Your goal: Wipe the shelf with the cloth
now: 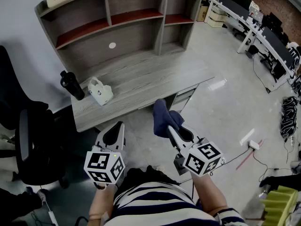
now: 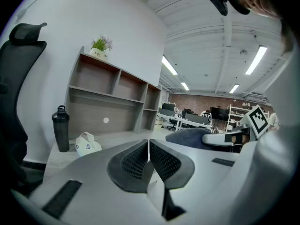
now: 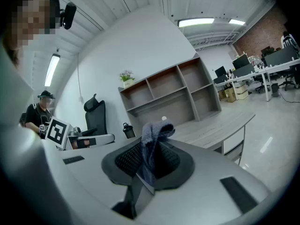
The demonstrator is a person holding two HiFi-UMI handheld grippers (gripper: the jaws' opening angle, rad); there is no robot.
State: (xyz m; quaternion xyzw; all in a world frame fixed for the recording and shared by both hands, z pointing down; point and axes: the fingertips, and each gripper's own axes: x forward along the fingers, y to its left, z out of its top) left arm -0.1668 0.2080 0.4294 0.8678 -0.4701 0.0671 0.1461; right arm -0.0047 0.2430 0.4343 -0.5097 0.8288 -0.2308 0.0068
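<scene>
Currently my right gripper [image 1: 175, 134] is clamped on the cloth [image 1: 163, 117], which is bunched upward at frame centre, probably ready for wiping. My left gripper [image 1: 114, 134] is closed, empty, held aside. The shelf [image 1: 123, 17], upper left, is not yet reached.

Lit from overhead by ceiling strip lights [image 2: 255, 60]; bright and even in both gripper views, dimmer and greyer in head view. Pale glare streaks on floor [image 1: 221, 102]. Soft shade inside shelf [image 1: 131, 17] compartments. Heavy fisheye bending, black vignette at corners of gripper views. Soft focus close up on left gripper [image 2: 148, 146] and right gripper [image 3: 152, 150] shells; cloth [image 3: 154, 130] fairly sharp.
</scene>
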